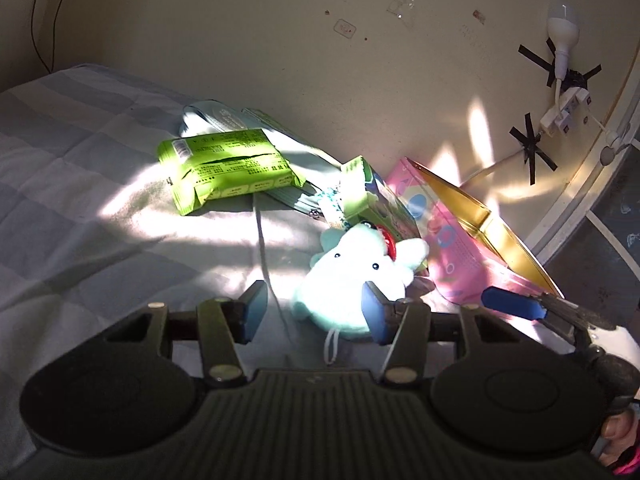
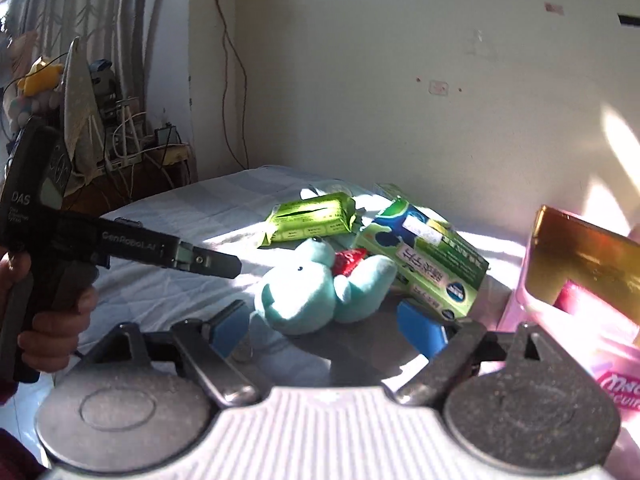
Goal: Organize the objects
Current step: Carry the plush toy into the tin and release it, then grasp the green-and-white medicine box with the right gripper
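Lying on the bed (image 1: 80,184) in patchy sunlight, the teal plush toy (image 1: 352,276) rested against a green carton (image 2: 432,264), near a green tissue pack (image 1: 224,168) and a pink tin (image 1: 460,248). The left gripper (image 1: 316,308) and the right gripper (image 2: 328,328) both stood parted and empty just before the toy.

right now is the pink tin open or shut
Open: the pink tin shows its bare gold inside, its lid not on it, beside the plush toy.
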Action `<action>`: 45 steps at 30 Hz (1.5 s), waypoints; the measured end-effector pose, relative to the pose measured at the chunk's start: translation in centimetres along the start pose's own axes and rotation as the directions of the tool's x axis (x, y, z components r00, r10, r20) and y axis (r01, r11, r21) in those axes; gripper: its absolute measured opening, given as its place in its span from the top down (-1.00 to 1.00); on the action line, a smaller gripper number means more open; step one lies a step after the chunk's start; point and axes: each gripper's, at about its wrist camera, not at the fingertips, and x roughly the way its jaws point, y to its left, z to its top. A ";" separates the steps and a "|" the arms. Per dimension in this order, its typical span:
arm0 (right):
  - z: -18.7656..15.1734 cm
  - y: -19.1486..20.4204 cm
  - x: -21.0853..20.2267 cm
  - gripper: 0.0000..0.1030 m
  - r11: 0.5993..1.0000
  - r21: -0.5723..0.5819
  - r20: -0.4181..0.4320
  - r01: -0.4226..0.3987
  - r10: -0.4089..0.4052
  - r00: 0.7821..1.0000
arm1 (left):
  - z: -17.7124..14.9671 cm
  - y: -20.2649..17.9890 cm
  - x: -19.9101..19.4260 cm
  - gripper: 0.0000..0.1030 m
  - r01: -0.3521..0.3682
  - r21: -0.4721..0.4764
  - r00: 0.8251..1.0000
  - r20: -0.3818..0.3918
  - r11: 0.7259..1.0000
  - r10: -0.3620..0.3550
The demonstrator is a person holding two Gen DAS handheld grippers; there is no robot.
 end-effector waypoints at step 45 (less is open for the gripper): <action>-4.7 -29.6 -5.2 -0.13 0.708 0.626 0.183 0.327 -0.540 0.821 | 1.3 -29.3 22.8 0.04 0.200 0.501 0.979 -0.136 0.842 -0.151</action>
